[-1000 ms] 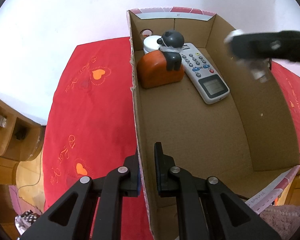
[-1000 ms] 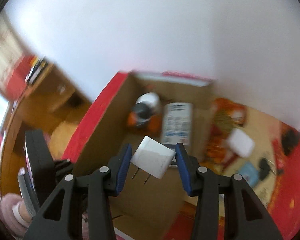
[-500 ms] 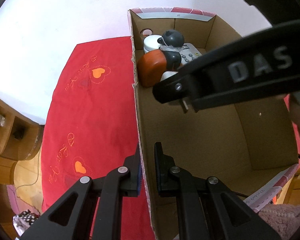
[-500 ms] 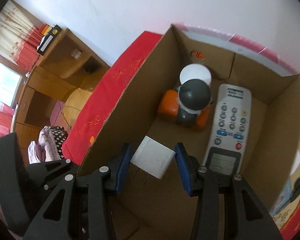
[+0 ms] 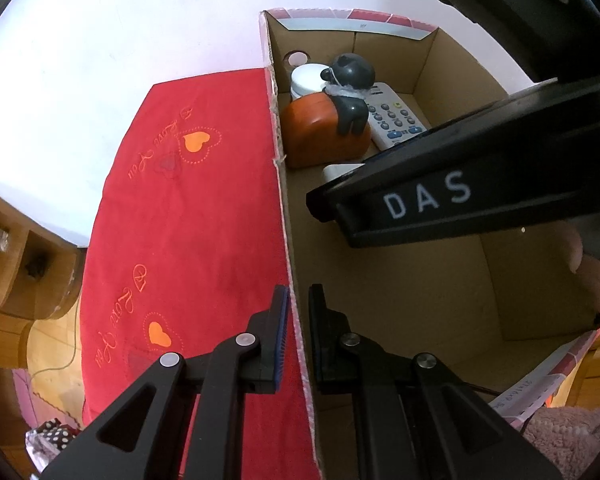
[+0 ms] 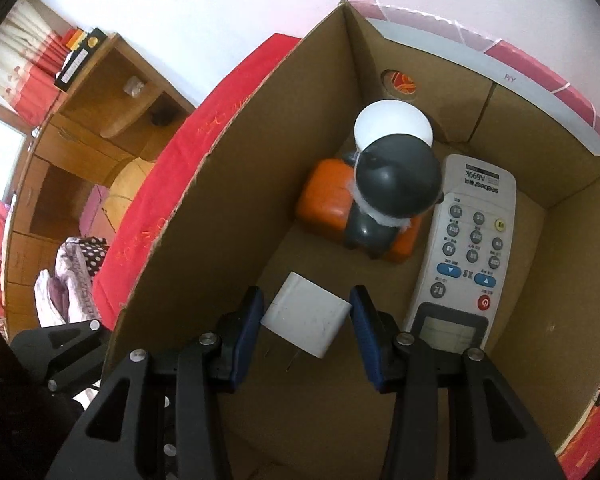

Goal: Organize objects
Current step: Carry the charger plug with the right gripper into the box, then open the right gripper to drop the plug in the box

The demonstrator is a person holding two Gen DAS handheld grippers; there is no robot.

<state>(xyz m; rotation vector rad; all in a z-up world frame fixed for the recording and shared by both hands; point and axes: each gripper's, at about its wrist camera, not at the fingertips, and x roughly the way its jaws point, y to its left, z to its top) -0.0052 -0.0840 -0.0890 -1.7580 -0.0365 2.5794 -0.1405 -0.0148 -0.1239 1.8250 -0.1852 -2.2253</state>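
Left hand-held gripper (image 5: 298, 334): points down, pinching the box (image 5: 288, 248) wall
Right hand-held gripper (image 6: 306, 322): points down into the box, clamped on one white plug (image 6: 305, 318)
In box: one remote (image 6: 466, 248), one toy (image 6: 384, 196)

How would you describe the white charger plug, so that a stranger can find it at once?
Look inside the open cardboard box on the red cloth. On the near side of the orange and grey figurine, left of the white remote control, the right gripper holds the white charger plug. It alone is a plain white cube with two metal prongs.
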